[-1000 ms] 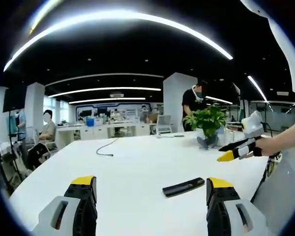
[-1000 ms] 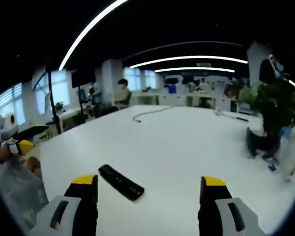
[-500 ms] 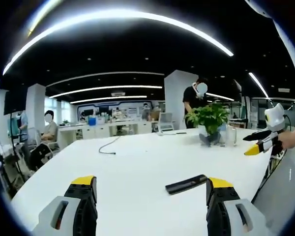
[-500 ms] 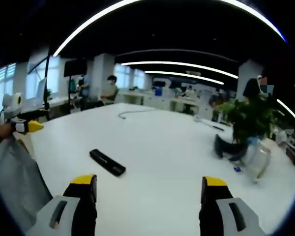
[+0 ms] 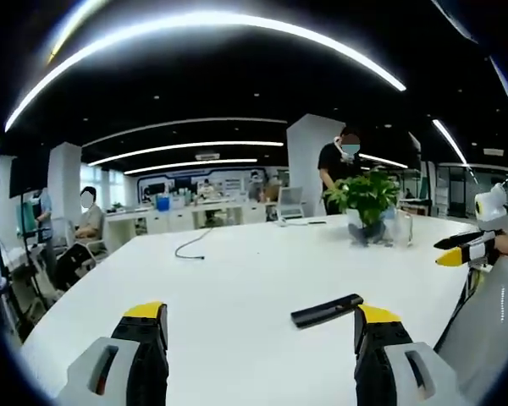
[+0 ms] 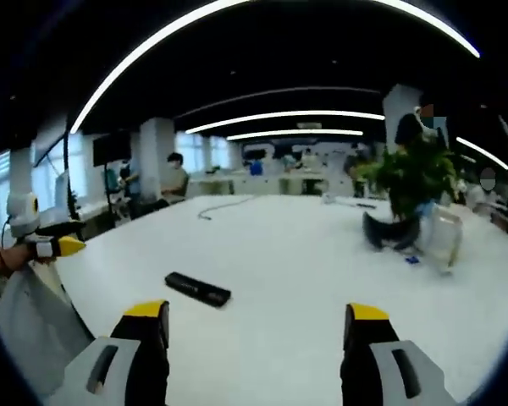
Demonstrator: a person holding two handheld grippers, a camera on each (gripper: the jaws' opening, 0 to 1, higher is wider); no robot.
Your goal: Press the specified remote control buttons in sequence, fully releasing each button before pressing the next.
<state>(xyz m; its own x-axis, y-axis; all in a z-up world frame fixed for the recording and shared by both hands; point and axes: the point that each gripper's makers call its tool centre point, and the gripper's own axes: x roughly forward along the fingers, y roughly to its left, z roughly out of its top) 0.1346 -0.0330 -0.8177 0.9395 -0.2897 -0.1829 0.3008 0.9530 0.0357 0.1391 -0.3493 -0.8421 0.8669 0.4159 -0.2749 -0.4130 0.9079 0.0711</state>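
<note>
Hovering above the white tabletop [image 5: 237, 279] with jaws spread wide and holding nothing: left gripper [image 5: 260, 326], right gripper [image 6: 260, 326]. Black remote control [image 5: 326, 310] flat on the tabletop, just beyond the left gripper's right jaw; in the right gripper view, remote control [image 6: 198, 288] ahead of the left jaw.

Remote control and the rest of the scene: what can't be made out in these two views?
- Remote control: buttons and markings too small in both views, so no target button can be picked out.
- Right tool: in the left gripper view it sits at the right edge, too small to tell how its jaws stand.
- Potted plant: blurred in the right gripper view; its pot is indistinct.
- Cable: too thin to identify in the left gripper view.
</note>
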